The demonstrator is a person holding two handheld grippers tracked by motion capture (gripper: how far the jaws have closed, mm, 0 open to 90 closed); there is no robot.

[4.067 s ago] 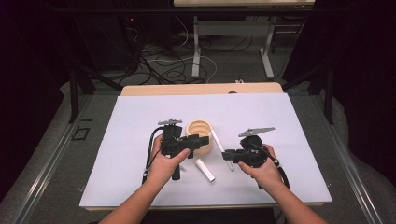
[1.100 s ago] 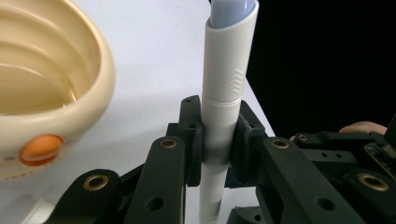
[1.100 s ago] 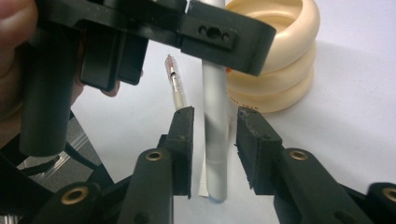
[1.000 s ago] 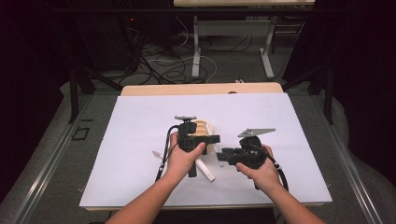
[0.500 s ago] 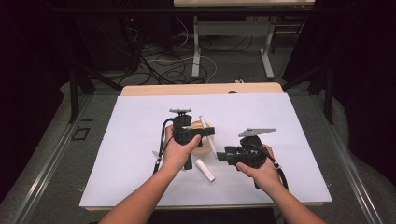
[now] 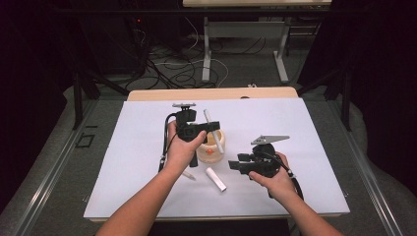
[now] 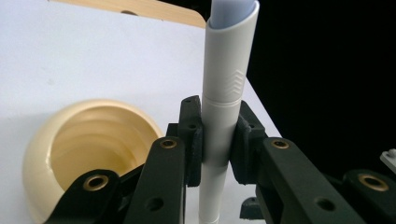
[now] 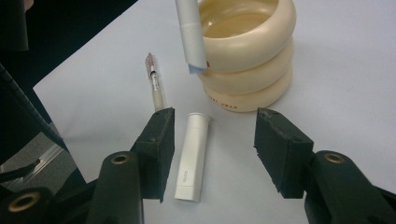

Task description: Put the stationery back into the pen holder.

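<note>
My left gripper [image 6: 209, 129] is shut on a grey-white pen tube [image 6: 213, 129], which slants over the cream ribbed cup [image 6: 211, 153]. In the left gripper view both pads clamp the tube [image 7: 223, 107] at its middle, upright, with the cup [image 7: 79, 149] below left. My right gripper [image 6: 235, 166] stands open to the right of the cup; its jaws have just been opening, and nothing is pressed between them. A white cap [image 8: 191, 156] lies on the sheet between and below its fingers [image 8: 159, 144]. The tube's lower end [image 8: 191, 37] hangs at the cup's rim [image 8: 261, 42].
A thin pen refill [image 8: 155, 86] lies on the white sheet [image 6: 305, 147] left of the cap [image 6: 215, 178], near the left forearm. Beyond the sheet, the wooden table edge [image 6: 211, 93] runs along the back. Table legs and cables stand on the floor farther off.
The left gripper took up the tube that lay beside the cup, then carried it up and toward the far side, over the cup. The right hand stayed put.
</note>
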